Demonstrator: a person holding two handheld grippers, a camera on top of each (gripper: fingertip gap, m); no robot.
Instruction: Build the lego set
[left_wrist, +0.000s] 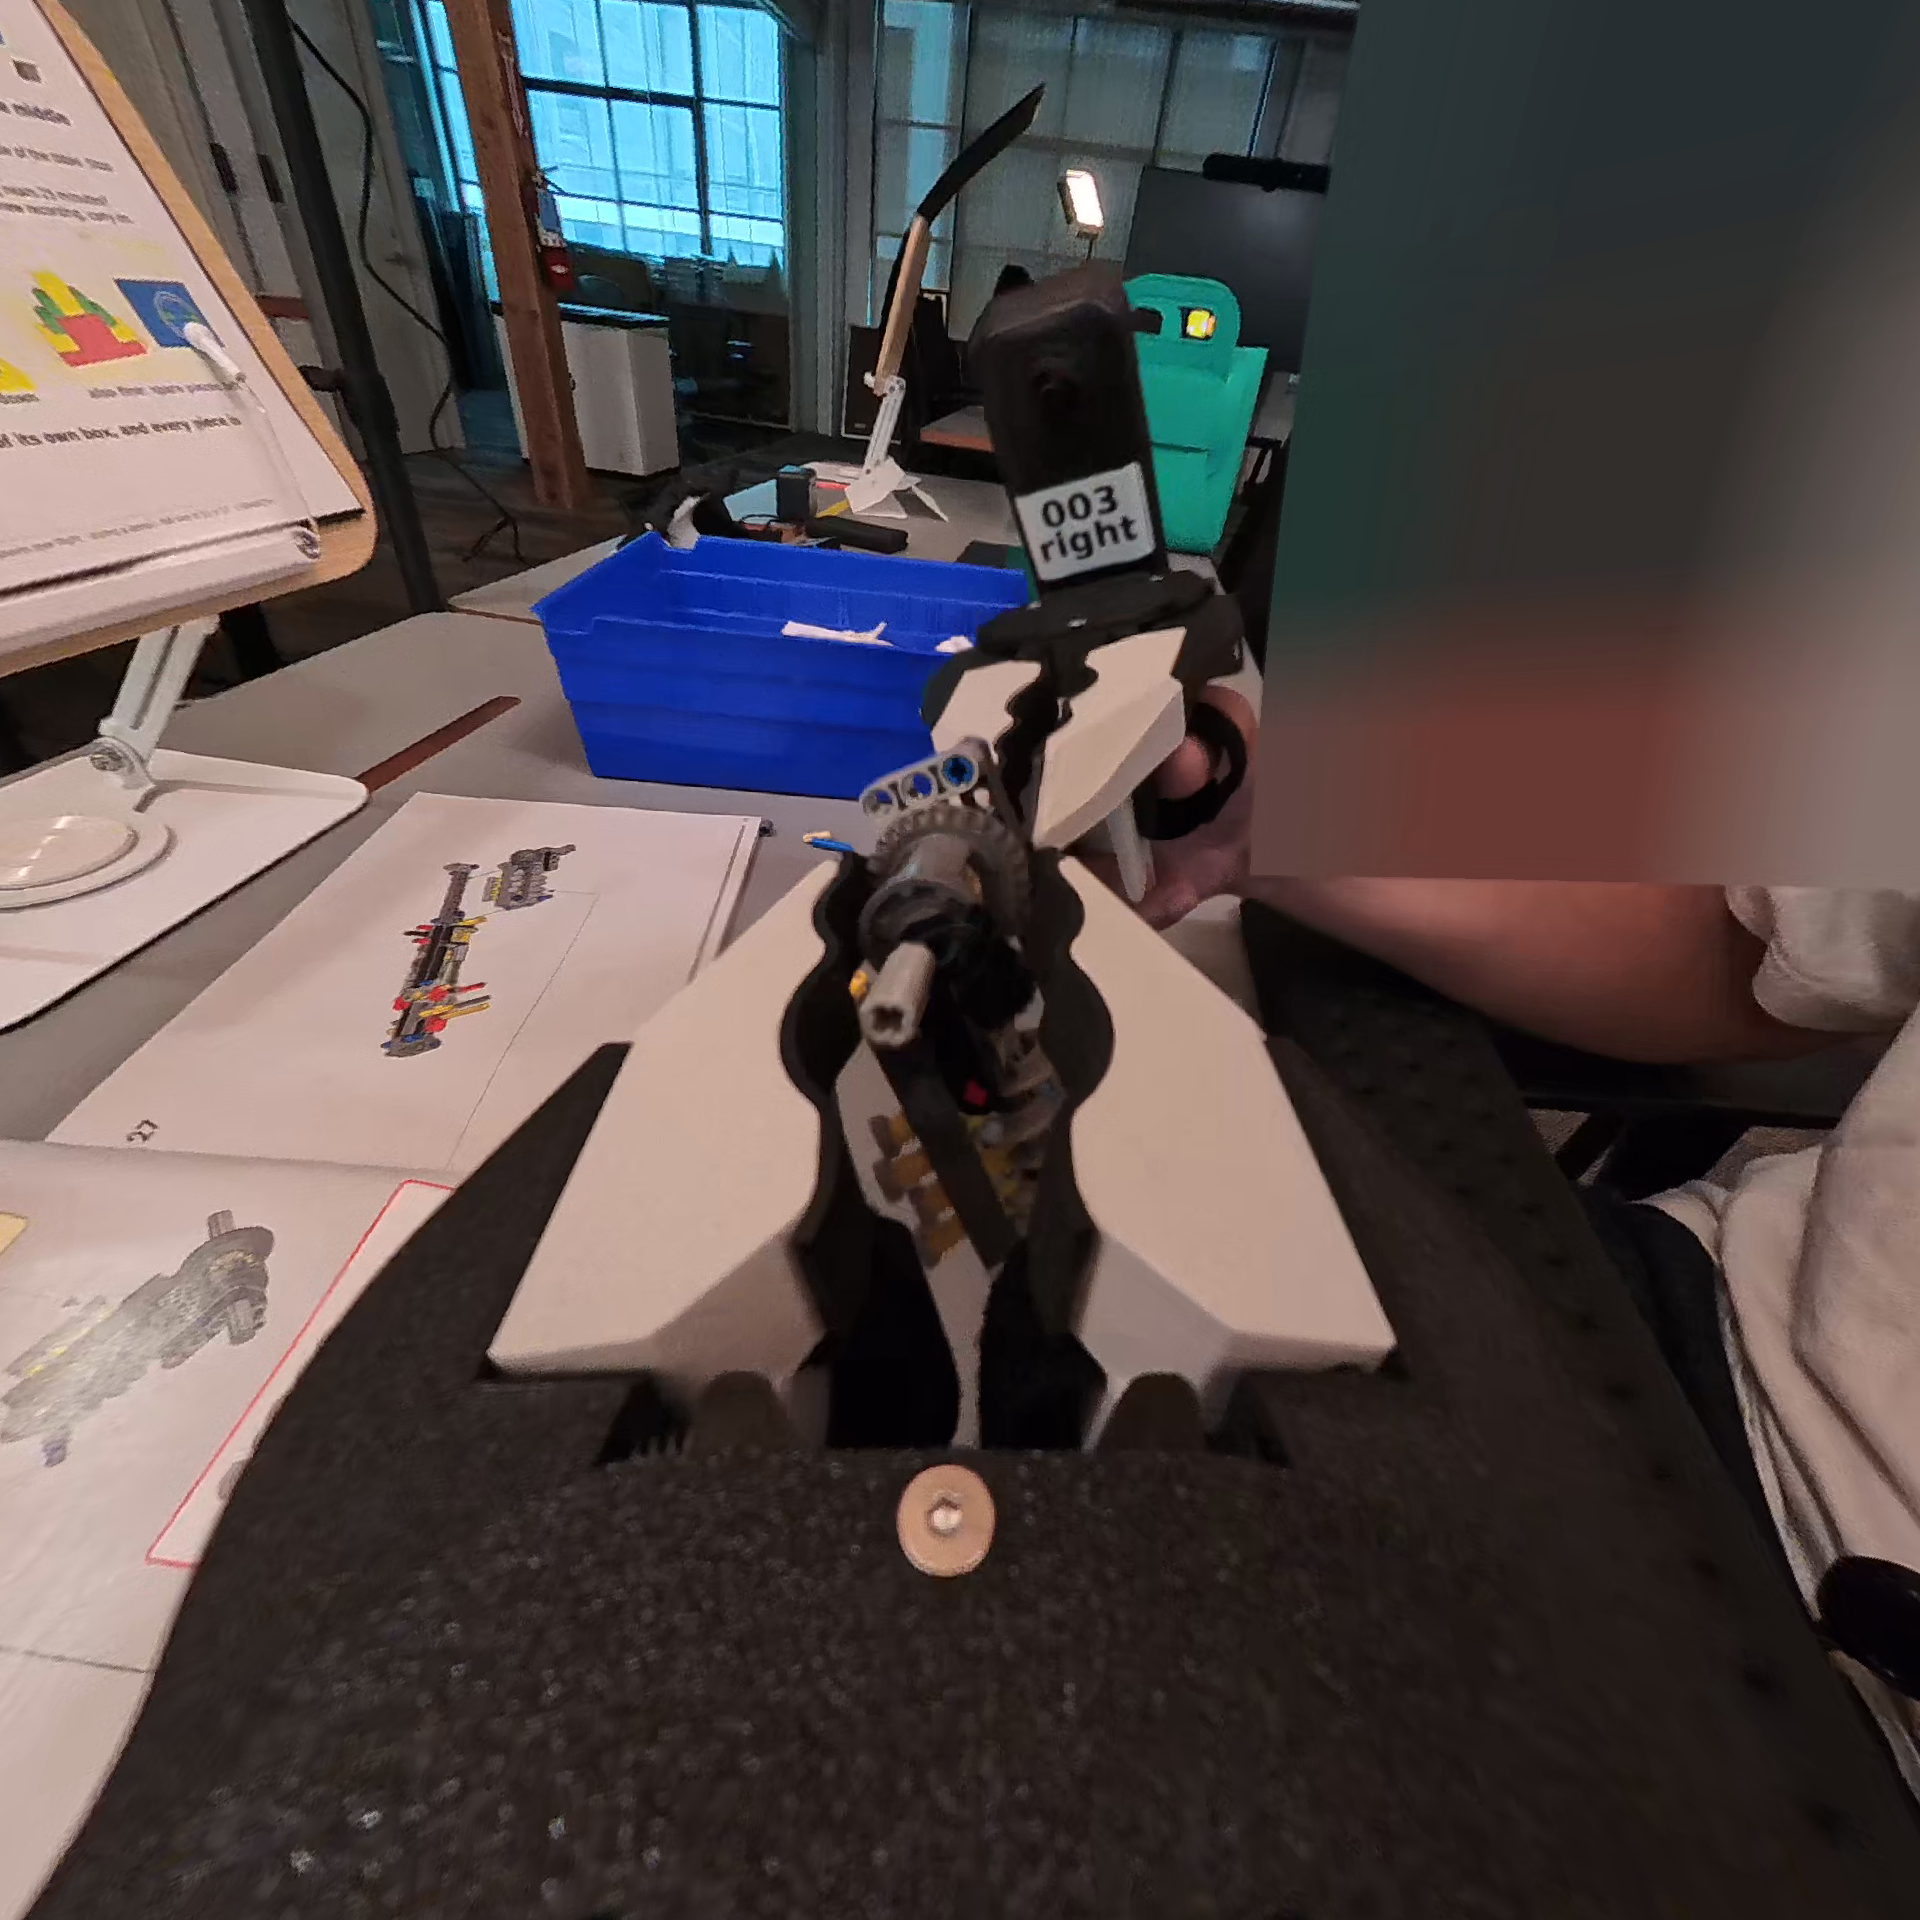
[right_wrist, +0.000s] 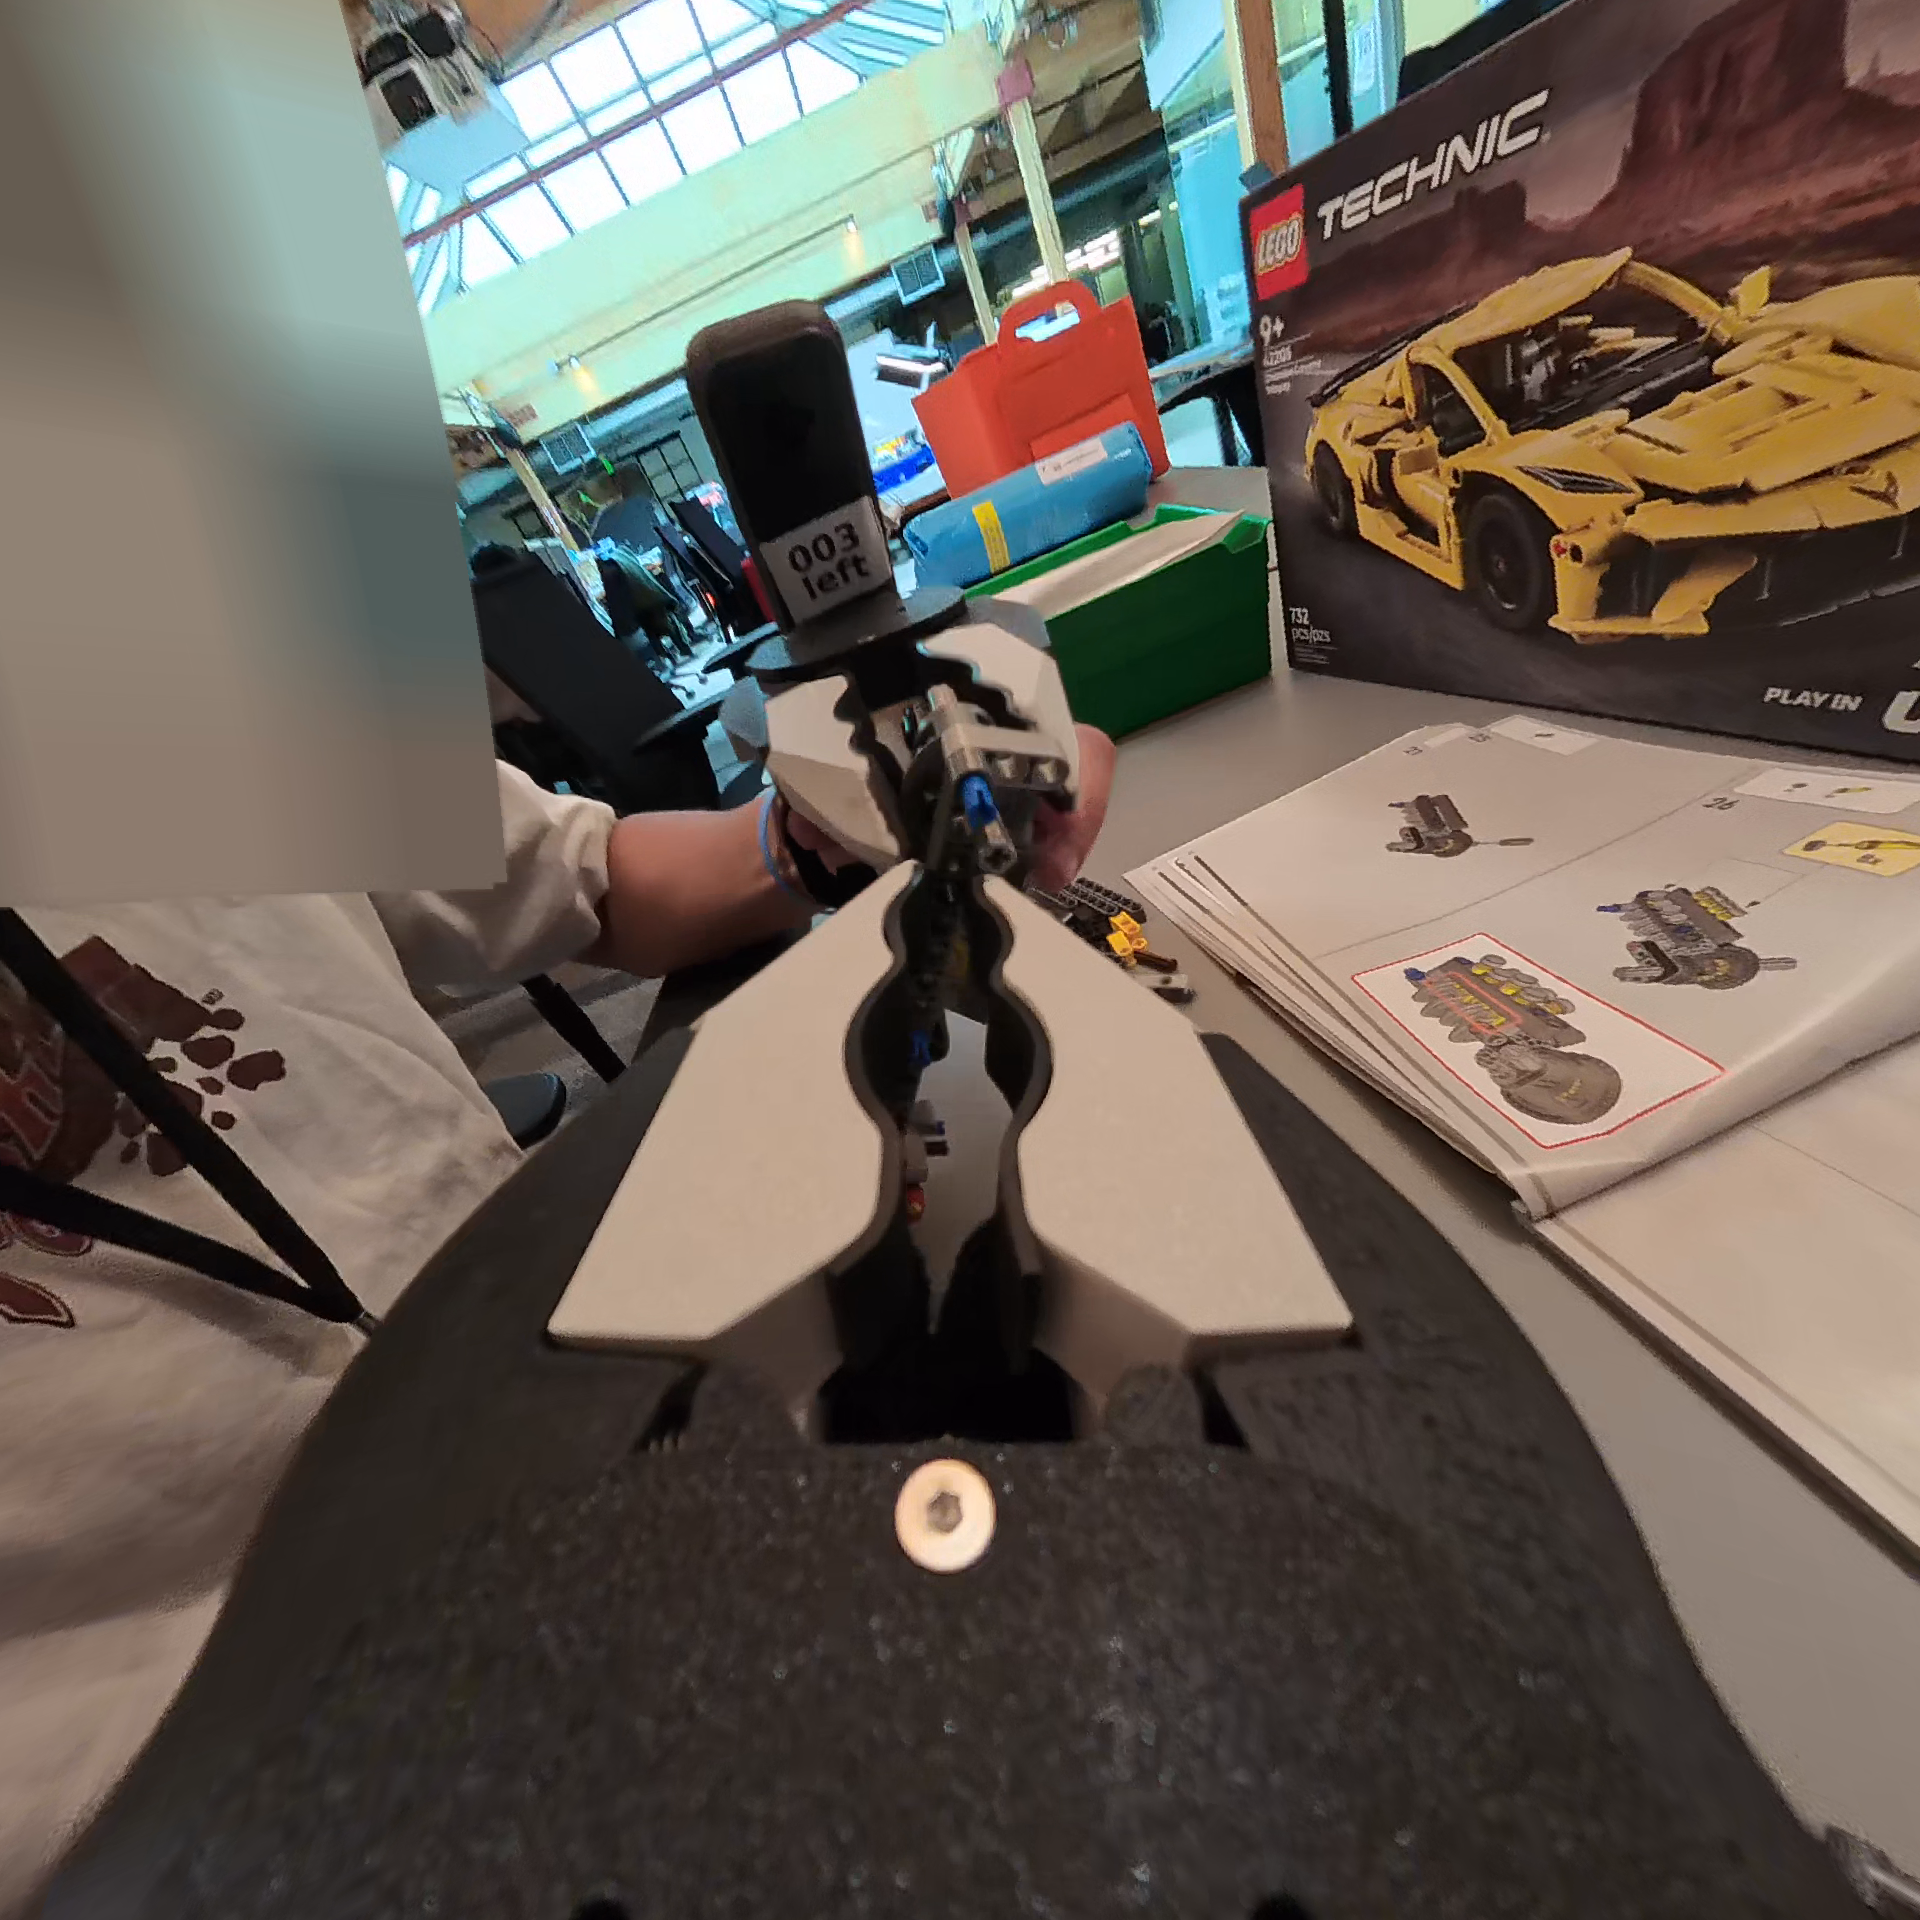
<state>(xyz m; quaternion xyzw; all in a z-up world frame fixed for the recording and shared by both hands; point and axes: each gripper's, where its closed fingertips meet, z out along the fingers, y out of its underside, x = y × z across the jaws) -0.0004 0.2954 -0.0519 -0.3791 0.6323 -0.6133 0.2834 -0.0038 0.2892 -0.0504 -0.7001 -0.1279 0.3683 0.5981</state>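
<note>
Left wrist view: the left gripper (left_wrist: 951, 914) is clamped on the lego assembly (left_wrist: 940, 997), held above the table (left_wrist: 436, 665). Its long axis runs away from the camera, toward the right gripper (left_wrist: 1023, 769), which pinches the far end (a grey gear sits there). A manual (left_wrist: 416, 966) lies open to the left.

Right wrist view: the right gripper (right_wrist: 951, 883) grips the assembly (right_wrist: 961, 821), long axis pointing ahead to the left gripper (right_wrist: 935, 717), closed on it. The box (right_wrist: 1579, 374) stands at right.

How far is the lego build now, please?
Done: a small lego assembly with a gear and grey axle exists. In hand: left gripper and right gripper both grip it above the table. Left: loose pieces lie unused, and the instruction booklet is open, so much remains.
</note>
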